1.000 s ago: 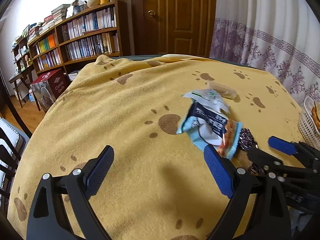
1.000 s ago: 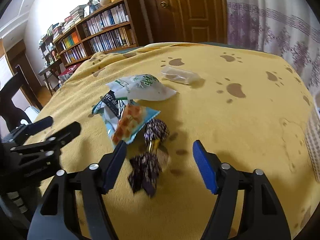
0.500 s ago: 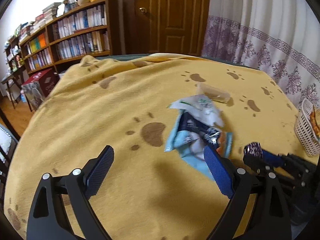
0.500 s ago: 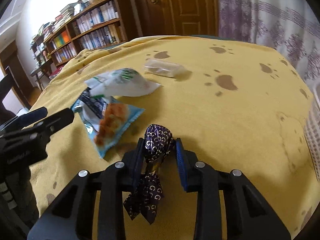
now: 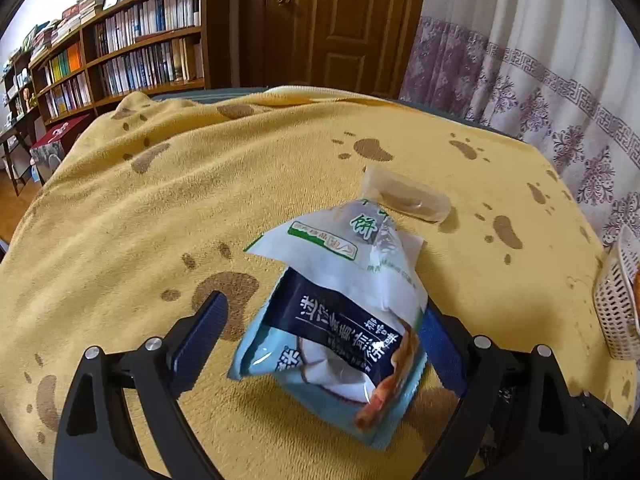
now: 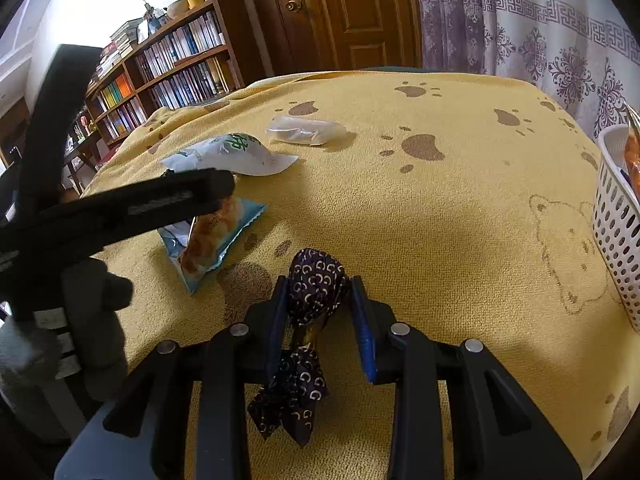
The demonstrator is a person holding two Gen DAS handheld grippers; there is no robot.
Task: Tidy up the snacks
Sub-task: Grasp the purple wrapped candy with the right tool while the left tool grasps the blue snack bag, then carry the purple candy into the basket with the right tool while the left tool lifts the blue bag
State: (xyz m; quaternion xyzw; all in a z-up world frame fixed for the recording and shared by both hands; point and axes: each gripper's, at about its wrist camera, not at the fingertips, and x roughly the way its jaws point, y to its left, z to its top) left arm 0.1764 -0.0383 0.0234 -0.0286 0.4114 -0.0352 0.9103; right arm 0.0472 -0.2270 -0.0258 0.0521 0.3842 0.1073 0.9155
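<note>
My left gripper (image 5: 320, 340) is open, its jaws on either side of a light blue and navy snack packet (image 5: 336, 356) lying on the yellow blanket. A white and green packet (image 5: 352, 240) overlaps the packet's far end. A clear-wrapped pastry (image 5: 408, 200) lies beyond. My right gripper (image 6: 320, 304) is shut on a purple wrapped candy (image 6: 316, 284), held just above the blanket. The white basket (image 6: 616, 232) stands at the right edge. The blue packet (image 6: 212, 240) and my left gripper's arm show at the left of the right wrist view.
The yellow paw-print blanket (image 5: 160, 208) covers the whole table. The white perforated basket (image 5: 616, 304) holds orange snacks. A bookshelf (image 5: 120, 52), a wooden door and a purple curtain stand behind the table.
My right gripper shut on the purple candy and lifted it. My left gripper moved forward and right until its jaws flank the blue packet, and narrowed somewhat.
</note>
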